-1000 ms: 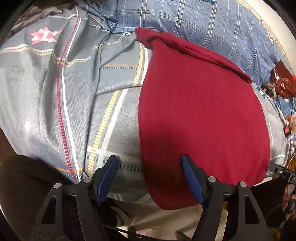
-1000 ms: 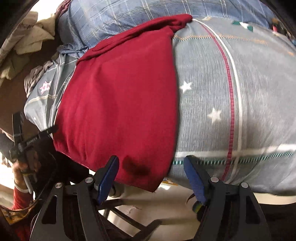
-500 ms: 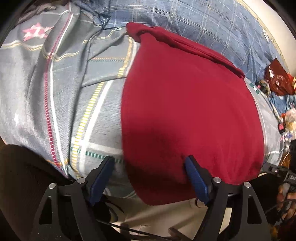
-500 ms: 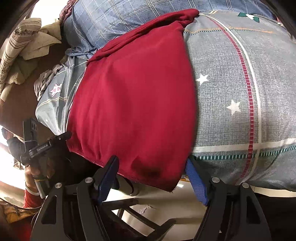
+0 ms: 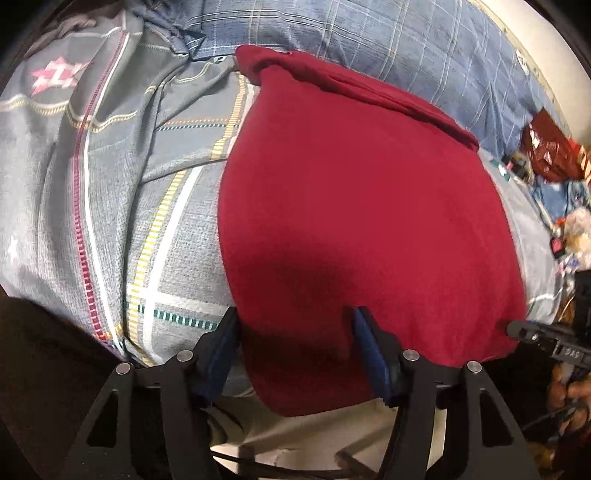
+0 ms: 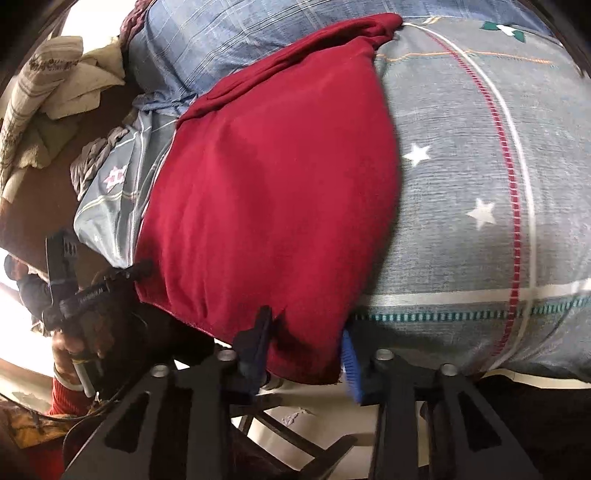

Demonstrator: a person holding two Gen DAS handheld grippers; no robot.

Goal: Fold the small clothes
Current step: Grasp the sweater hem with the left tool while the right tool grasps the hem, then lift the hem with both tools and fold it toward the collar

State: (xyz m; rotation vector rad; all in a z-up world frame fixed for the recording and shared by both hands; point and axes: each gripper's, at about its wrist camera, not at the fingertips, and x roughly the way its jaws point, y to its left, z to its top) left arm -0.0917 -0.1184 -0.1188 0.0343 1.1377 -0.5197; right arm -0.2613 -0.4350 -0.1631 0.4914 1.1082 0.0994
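Observation:
A dark red garment lies flat on a grey star-and-stripe bedsheet, its near hem hanging over the bed's front edge. My left gripper straddles the garment's near left corner. Its jaws are closing, still wide, with flat cloth between them. In the right wrist view the same garment fills the middle. My right gripper is closing around the near right corner. The corner fills the gap between the blue pads, and one pad nudges the hem.
A blue checked blanket lies behind the garment. Folded towels are piled on a brown surface at the far left. Clutter and a red bag sit at the far right. Pale floor shows below the bed edge.
Both grippers have narrowed around the garment's near corners, the right one much more. The left one edged right so the corner now sits between its fingers.

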